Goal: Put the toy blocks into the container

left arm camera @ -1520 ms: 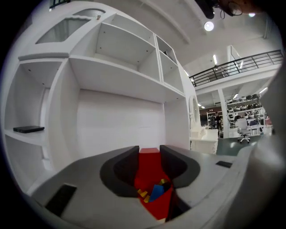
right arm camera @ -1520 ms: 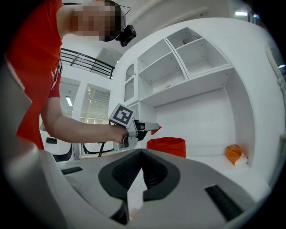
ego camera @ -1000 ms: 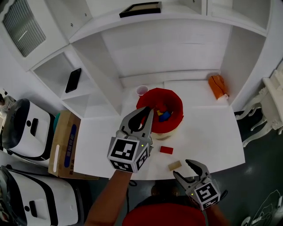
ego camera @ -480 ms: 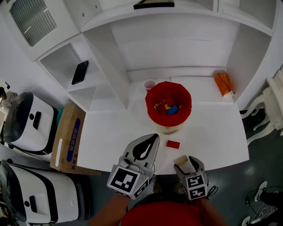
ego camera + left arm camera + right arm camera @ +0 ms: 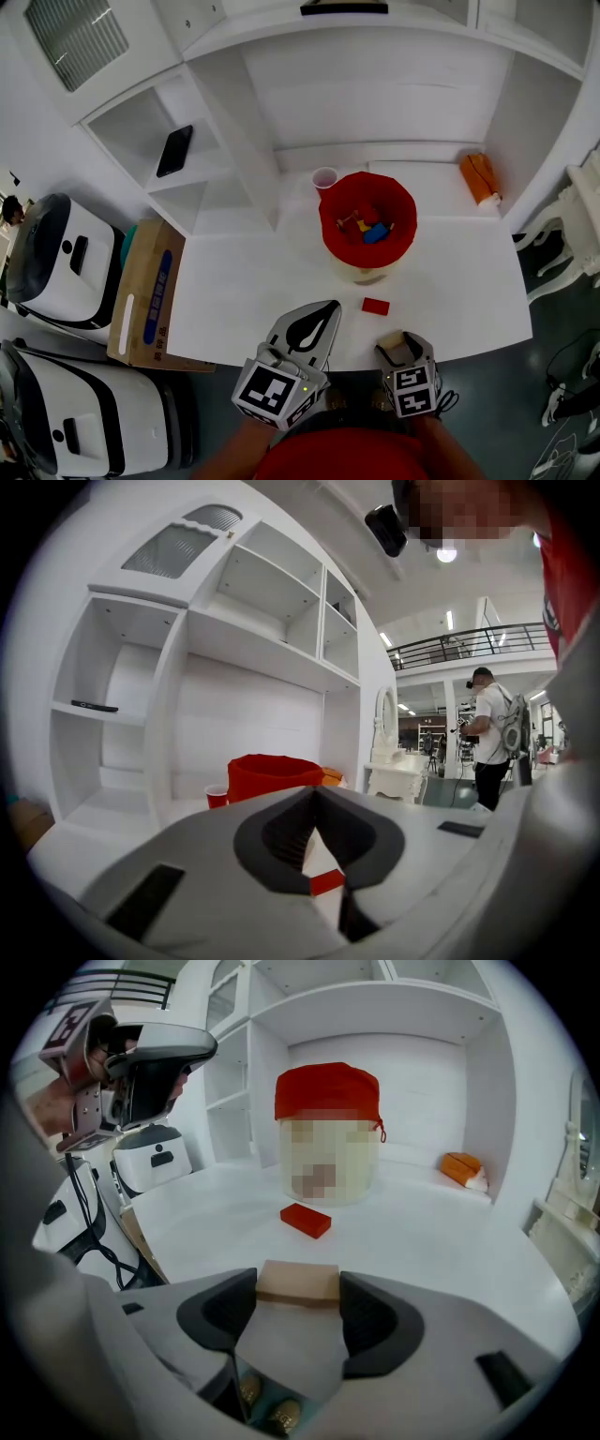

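The left gripper (image 5: 328, 309), fingers shut and empty, is drawing back from the red container (image 5: 325, 221) well ahead. The right gripper (image 5: 405, 341) is closing its fingers onto the tan block (image 5: 298, 1283) between them, probably the next one in. A red block (image 5: 375, 306) is lying just beyond.

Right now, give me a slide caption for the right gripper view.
Right gripper, jaws just closing, grips the tan block; red block and red container beyond.

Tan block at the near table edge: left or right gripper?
Right. The right gripper has just been closing on the tan block, which fills the gap between its pads. The left gripper is shut and empty.
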Demonstrator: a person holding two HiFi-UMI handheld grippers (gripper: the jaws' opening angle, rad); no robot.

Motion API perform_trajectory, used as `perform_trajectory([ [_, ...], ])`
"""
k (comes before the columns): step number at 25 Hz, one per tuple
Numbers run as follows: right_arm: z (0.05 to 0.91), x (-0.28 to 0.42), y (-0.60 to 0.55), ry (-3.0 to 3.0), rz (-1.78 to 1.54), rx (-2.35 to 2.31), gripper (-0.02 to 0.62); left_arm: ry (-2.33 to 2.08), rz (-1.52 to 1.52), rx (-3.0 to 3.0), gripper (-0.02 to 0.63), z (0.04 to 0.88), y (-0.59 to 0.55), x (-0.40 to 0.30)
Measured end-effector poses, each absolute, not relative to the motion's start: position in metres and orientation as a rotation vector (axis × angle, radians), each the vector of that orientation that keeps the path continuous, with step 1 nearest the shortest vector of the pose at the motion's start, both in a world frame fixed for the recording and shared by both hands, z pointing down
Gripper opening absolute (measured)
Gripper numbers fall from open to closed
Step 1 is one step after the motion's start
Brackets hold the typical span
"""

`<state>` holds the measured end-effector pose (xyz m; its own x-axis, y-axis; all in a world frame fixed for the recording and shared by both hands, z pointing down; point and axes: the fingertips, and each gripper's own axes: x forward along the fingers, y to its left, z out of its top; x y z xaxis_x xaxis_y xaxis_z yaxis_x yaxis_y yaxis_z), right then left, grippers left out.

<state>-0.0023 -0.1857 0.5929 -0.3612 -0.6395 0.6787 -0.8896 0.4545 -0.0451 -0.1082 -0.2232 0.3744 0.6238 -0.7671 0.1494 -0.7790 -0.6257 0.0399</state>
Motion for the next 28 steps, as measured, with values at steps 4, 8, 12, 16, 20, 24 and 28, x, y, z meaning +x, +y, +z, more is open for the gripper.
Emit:
perform_trajectory([
  [4,0.576,0.0,-0.187,-2.187,0.582,1.311,0.284,-1.288,0.168,2.742,0.015,0.377,-0.225,-0.105],
  [8,0.519,0.002,-0.193,-2.358,0.549,1.404,0.282,-1.276,0.153,2.742,0.015,0.379,-0.225,-0.1],
  [12,0.438,0.004,-0.211,-2.53,0.461,1.482,0.282,-1.27,0.149,2.735,0.014,0.384,-0.227,-0.097],
  [16,0.365,0.001,-0.244,-2.663,0.339,1.492,0.279,-1.28,0.156,2.716,0.014,0.39,-0.227,-0.098],
  [20,0.325,-0.008,-0.284,-2.721,0.223,1.465,0.279,-1.291,0.168,2.689,0.014,0.39,-0.228,-0.1],
  [24,0.312,-0.026,-0.322,-2.74,0.17,1.418,0.281,-1.319,0.17,2.684,0.015,0.389,-0.231,-0.105],
  [28,0.319,-0.041,-0.349,-2.739,0.202,1.384,0.304,-1.315,0.187,2.663,0.015,0.391,-0.233,-0.104],
])
